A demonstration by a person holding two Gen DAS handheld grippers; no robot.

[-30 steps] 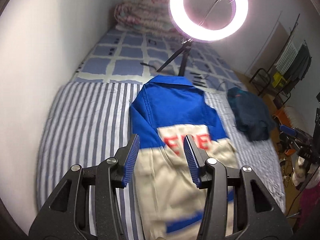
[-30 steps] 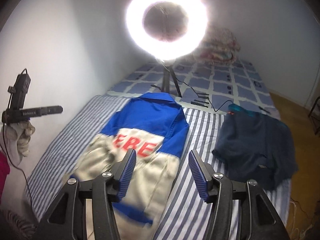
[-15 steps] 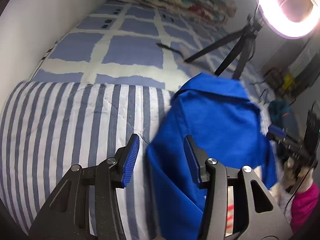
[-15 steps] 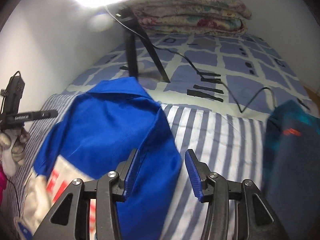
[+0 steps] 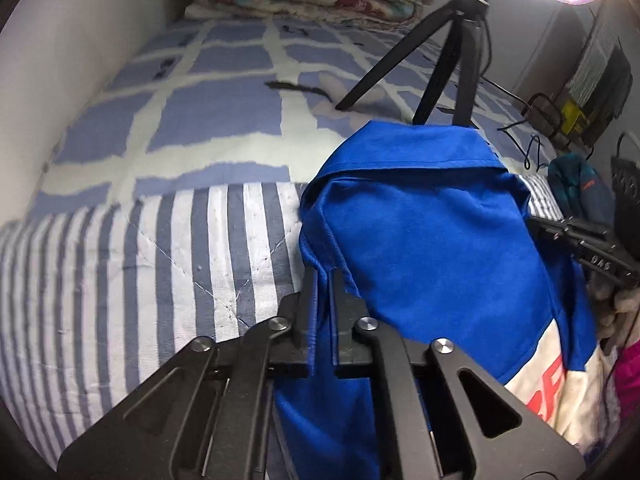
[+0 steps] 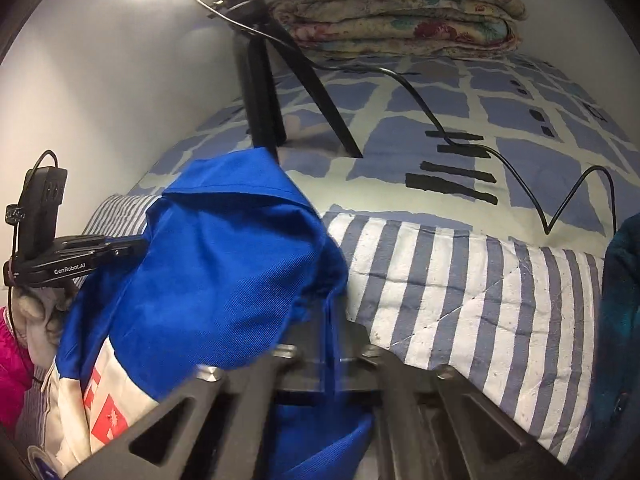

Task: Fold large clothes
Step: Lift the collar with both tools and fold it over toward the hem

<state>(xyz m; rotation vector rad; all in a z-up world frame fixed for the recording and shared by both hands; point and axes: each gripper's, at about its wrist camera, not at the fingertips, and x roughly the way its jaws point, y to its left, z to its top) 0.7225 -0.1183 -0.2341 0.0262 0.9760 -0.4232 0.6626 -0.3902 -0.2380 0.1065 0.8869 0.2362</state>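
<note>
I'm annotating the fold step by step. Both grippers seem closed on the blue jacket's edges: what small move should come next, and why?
Probably lift both edges together and carry them toward the beige lower half. The left gripper and the right gripper are each shut on a side edge of the blue jacket, which lies on the striped quilt unfolded.

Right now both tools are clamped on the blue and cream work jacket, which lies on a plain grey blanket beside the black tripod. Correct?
Not quite. The blanket under the blue and cream work jacket is blue-and-white striped, as the left wrist view shows. The left tool and right tool both pinch the jacket, near the black tripod.
</note>
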